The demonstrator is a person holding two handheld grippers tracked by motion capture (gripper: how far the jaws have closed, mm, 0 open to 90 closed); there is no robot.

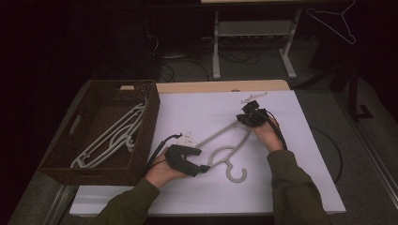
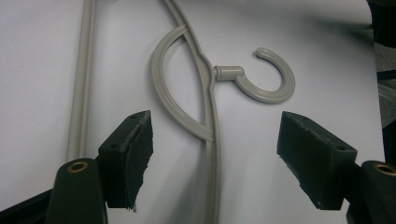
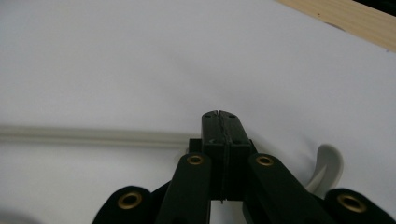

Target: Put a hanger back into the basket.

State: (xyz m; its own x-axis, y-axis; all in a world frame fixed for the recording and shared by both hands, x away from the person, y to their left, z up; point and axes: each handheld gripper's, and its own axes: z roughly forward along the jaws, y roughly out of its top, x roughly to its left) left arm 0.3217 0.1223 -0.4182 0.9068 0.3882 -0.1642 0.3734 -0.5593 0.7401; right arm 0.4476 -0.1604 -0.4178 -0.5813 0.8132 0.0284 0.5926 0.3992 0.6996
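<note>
With the grey plastic hanger (image 1: pixel 225 150) flat on the white table (image 1: pixel 300 187), the left hand-held gripper (image 1: pixel 202 168) gaped around its neck, the right hand-held gripper (image 1: pixel 244 118) was fully closed, apparently pinching its shoulder; lifting level seemed wise

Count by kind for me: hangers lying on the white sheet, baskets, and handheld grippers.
Hanger on the white sheet: 1
Basket: 1
Grippers, left gripper and right gripper: 2
Total: 4
</note>
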